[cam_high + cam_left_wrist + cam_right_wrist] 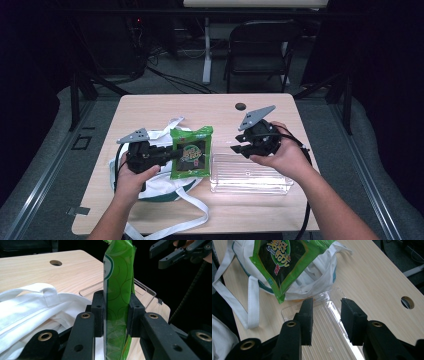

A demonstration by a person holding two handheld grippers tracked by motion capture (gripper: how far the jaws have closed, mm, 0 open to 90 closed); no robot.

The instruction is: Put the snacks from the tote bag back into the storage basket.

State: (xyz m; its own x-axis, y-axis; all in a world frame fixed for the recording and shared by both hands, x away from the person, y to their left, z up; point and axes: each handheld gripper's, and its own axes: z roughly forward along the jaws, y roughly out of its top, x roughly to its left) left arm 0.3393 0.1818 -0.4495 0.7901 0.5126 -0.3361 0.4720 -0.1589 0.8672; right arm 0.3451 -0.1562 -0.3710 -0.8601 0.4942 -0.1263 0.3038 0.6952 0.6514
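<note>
The green foil seaweed snack packet (191,152), clamped upright in the left hand-held gripper (170,155), should travel level to the clear ribbed plastic tray (250,175) while the empty, half-open right hand-held gripper (239,148) stays clear.

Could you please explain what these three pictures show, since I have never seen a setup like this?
A person sits at a wooden table with a hand-held two-jaw gripper in each hand. One camera looks down from above; the other two ride on the grippers and look along their black jaws. The left gripper is shut on a green snack packet, held above a white cloth bag. The right gripper is open with nothing between its jaws, above a clear plastic tray that lies on the table beside the bag.
</note>
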